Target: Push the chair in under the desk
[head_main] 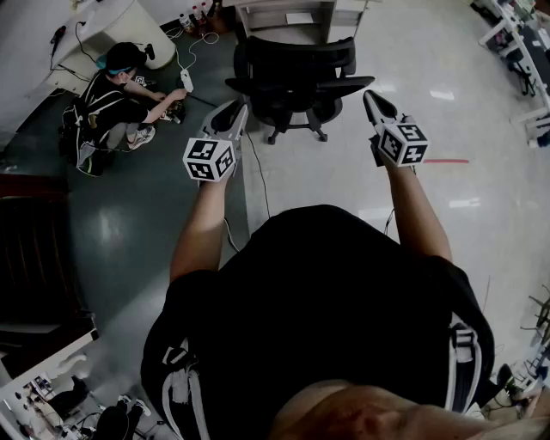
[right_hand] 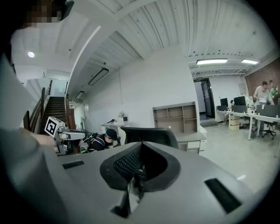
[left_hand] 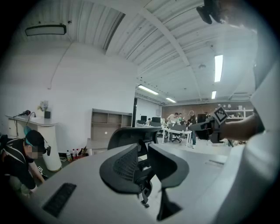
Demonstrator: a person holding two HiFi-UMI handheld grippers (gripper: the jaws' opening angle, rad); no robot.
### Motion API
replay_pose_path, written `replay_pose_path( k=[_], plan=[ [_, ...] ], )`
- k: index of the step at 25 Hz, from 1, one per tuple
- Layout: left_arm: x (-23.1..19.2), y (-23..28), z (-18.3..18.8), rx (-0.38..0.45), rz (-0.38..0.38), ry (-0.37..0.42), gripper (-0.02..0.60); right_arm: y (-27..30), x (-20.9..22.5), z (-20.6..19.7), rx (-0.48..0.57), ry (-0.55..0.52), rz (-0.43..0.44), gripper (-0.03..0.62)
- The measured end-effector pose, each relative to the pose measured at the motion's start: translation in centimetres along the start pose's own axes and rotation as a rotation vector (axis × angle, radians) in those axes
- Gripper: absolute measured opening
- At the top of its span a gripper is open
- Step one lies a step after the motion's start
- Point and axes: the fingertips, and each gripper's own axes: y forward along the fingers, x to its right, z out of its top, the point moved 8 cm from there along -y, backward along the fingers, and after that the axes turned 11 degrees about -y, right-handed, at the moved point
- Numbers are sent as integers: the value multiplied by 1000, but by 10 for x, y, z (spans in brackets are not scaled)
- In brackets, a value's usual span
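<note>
A black mesh office chair (head_main: 296,82) stands on the floor with its back toward me, in front of a pale desk (head_main: 288,17) with a shelf unit. My left gripper (head_main: 230,116) is held up short of the chair's left side, its jaws a narrow gap apart with nothing between them (left_hand: 144,151). To the right, my right gripper (head_main: 378,107) hovers just short of the chair's armrest, jaws shut and empty (right_hand: 141,153). The chair's backrest (left_hand: 131,133) shows beyond the left jaws and likewise (right_hand: 151,134) beyond the right ones. Neither gripper touches the chair.
A person (head_main: 116,94) crouches on the dark floor at the left, near a white cabinet and cables. A thin cable (head_main: 258,180) runs along the floor seam toward me. Red tape (head_main: 447,161) marks the pale floor at right. Other desks with people stand far off (left_hand: 179,127).
</note>
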Motion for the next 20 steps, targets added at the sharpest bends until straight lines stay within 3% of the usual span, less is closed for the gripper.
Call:
replay_pose_path(
  k=[13,20],
  plan=[
    [-13,-10,4,-12,-11,6,81,1,-11,1,-9,14,-42,-5],
    [-22,-6,-4,-78,-23,49,83,8,-17,-1,-38,-37,-43,-3]
  ],
)
